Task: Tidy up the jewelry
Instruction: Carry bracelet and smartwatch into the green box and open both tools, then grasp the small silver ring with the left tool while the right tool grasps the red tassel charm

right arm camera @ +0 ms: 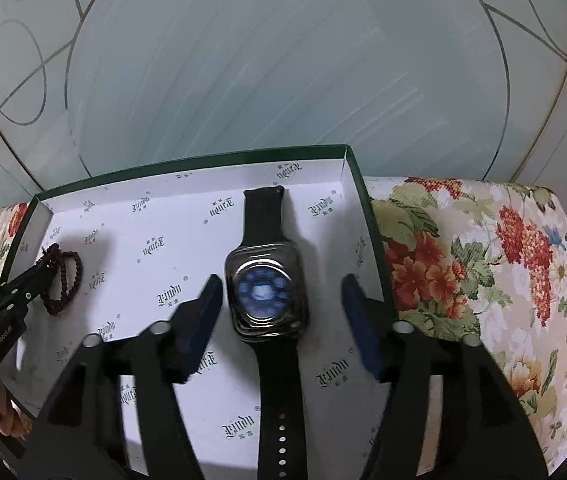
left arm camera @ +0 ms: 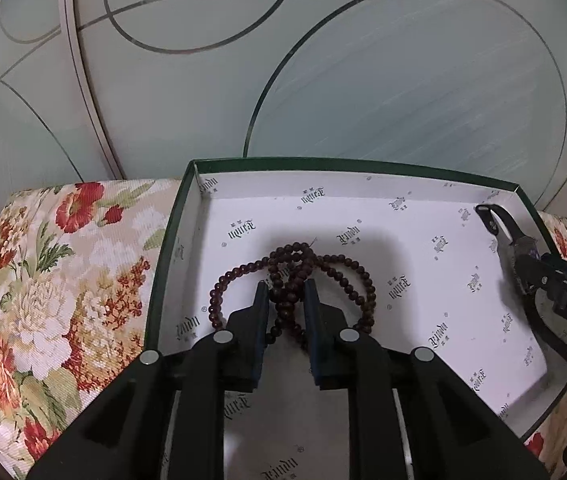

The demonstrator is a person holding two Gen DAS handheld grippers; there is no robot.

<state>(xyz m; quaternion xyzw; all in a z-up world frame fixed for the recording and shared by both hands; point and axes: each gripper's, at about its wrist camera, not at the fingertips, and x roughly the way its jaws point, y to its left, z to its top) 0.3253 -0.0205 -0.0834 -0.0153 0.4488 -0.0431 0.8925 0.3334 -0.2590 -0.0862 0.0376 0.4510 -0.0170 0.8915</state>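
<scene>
Straddling beads (left arm camera: 295, 288) in box (left arm camera: 187, 216) with left gripper (left arm camera: 286, 294), jaws narrow, slightly apart. Spreading right gripper (right arm camera: 281, 294) wide around watch (right arm camera: 267, 292) lying flat in box.

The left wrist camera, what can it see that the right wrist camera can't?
Only the left wrist view shows the left tongs from behind, their fingers close on either side of the brown bead string; whether they pinch it is unclear. Only the right wrist view shows the whole watch lying back-up, strap holes showing, with the right tongs open wide around it. Both share the green box with its white printed lining, the flowery cloth beneath, the beads and the frosted glass behind.
</scene>
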